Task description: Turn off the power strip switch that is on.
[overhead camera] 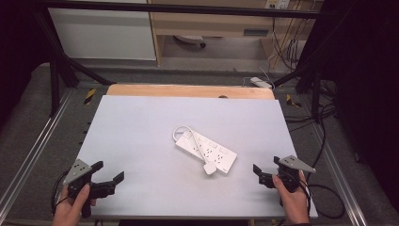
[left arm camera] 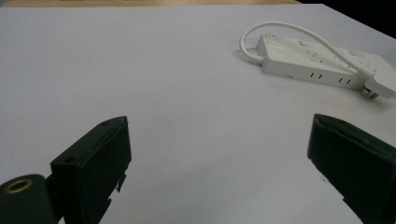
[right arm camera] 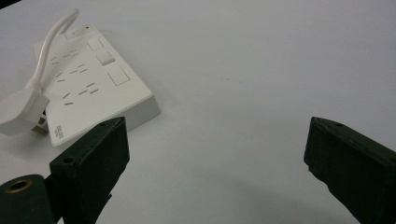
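A white power strip (overhead camera: 205,150) lies just right of centre of the high view on the pale tabletop (overhead camera: 131,136), its cord looped back so that the plug (overhead camera: 210,168) rests at its near end, free to be taken. The left tool (overhead camera: 109,179) at lower left and the right tool (overhead camera: 258,173) at lower right are held wide open and empty, apart from the strip, presumably ready for an approach.

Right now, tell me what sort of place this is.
Probably a lab or workshop rig for recording handling work. A white table sits inside a black metal frame, cables trail over the floor behind, and a person holds an open claw in each hand: left claw, right claw.
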